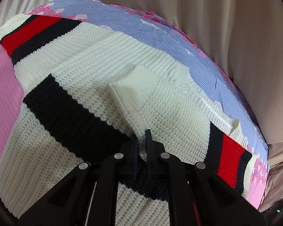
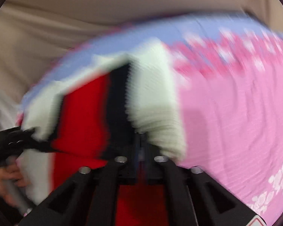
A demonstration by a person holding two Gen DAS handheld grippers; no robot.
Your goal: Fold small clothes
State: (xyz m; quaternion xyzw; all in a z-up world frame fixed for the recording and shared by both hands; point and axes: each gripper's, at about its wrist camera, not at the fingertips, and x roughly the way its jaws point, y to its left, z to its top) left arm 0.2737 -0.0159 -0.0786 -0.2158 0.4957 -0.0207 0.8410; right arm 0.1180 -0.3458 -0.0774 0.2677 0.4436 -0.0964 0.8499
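I have both tongs clenched on the striped knit sweater (image 1: 96,71): left gripper (image 1: 142,139) at a black band, right gripper (image 2: 141,141) at its striped hem.

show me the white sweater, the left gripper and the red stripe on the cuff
white sweater (image 1: 96,56), left wrist view, on its plain knit body
left gripper (image 1: 141,141), left wrist view, between its two fingertips
red stripe (image 1: 234,154), left wrist view, middle of the red cuff band at right
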